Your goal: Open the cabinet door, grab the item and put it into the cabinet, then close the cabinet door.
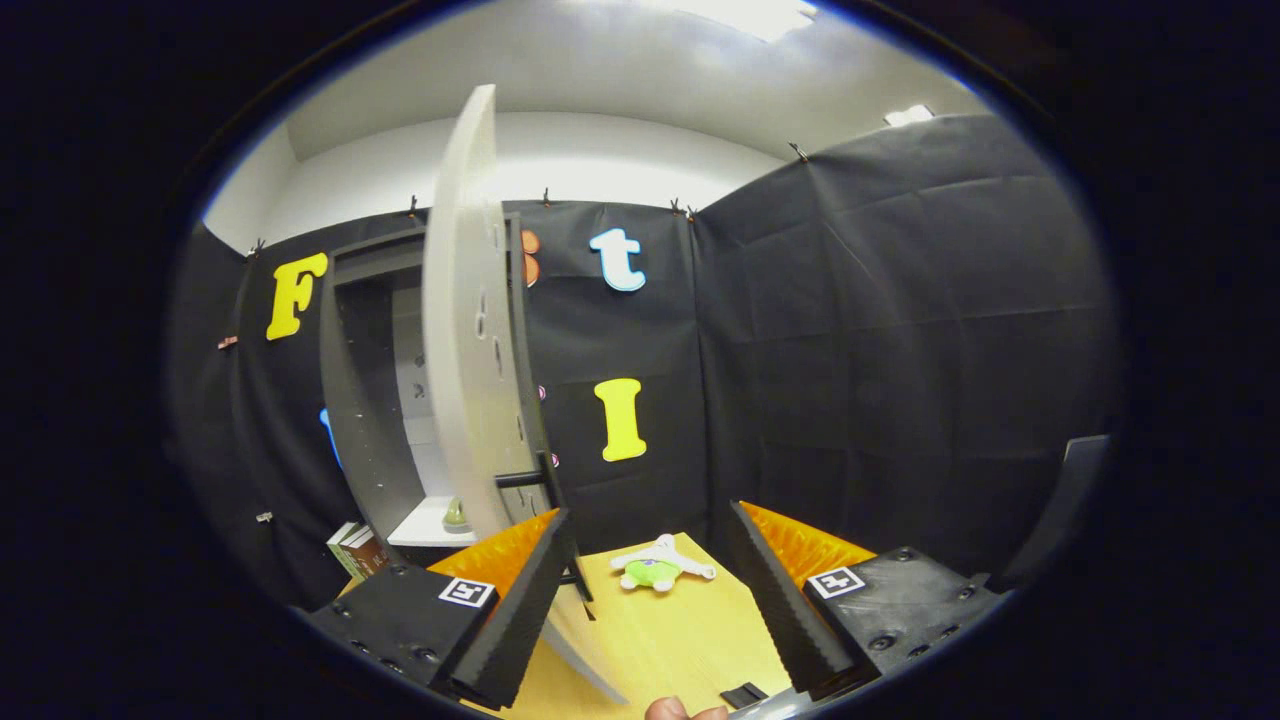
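The tool (652, 590) was spread wide, gripping nothing. A toy (660, 567) lay on the counter (670, 640) at 12 o'clock just beyond its fingers. The cabinet (375, 400) door (465, 330) stood open at 10 o'clock.

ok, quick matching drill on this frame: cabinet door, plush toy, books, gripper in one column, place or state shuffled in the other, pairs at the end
Things:
1. cabinet door
2. plush toy
3. books
4. gripper

Places or states:
A. lying on the wooden table, just ahead of the fingers
B. swung open, seen edge on
C. fingers spread apart, holding nothing
D. standing at the foot of the cabinet, on its outer side away from the door

Pairs: 1-B, 2-A, 3-D, 4-C
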Tool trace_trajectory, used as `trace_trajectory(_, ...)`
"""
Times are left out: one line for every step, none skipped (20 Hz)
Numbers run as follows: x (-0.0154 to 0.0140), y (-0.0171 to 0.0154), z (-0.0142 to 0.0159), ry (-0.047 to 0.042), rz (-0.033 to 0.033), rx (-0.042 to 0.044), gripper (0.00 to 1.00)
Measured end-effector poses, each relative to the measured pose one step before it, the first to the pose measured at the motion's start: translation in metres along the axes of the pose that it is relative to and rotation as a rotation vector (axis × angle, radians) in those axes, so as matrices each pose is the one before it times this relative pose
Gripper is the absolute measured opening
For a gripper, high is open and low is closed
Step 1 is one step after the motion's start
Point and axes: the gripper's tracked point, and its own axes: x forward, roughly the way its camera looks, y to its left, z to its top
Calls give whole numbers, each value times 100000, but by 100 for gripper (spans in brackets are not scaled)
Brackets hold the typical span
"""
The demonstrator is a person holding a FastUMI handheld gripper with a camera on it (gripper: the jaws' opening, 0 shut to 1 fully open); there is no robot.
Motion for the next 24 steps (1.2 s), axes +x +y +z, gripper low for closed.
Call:
trace_trajectory(981,-303,-758,1390,-258,447,97)
trace_trajectory(826,-172,-447,1126,673,663,98)
trace_trajectory(694,-118,-298,1419,628,143,98)
trace_trajectory(455,176,-440,1419,1649,-173,98)
trace_trajectory(270,283,-437,1366,-38,-547,98)
trace_trajectory(402,79,-101,-112,216,-209,97)
trace_trajectory(-228,541,99,-193,316,-335,98)
trace_trajectory(-19,340,-134,-100,619,-1497,98)
trace_trajectory(-133,459,-258,-61,203,-2529,97)
trace_trajectory(-123,438,21,-407,-135,-1900,97)
trace_trajectory(-173,606,131,-513,-178,-1732,97)
trace_trajectory(-231,367,58,87,20,-1152,97)
trace_trajectory(-311,495,65,-197,290,-362,97)
trace_trajectory(-296,514,-55,397,543,-32,97)
trace_trajectory(-287,398,-47,64,858,-104,97)
trace_trajectory(-243,532,-97,116,802,-295,97)
trace_trajectory(-173,700,-77,202,693,-188,97)
trace_trajectory(-216,737,-21,172,632,-294,97)
trace_trajectory(-93,836,-119,115,588,-92,97)
trace_trajectory(-201,737,-93,519,426,389,97)
trace_trajectory(-122,713,-52,239,541,292,97)
trace_trajectory(-120,724,-76,154,865,86,97)
trace_trajectory(-27,859,-113,55,937,-9,97)
trace_trajectory(-35,929,-84,74,953,219,97)
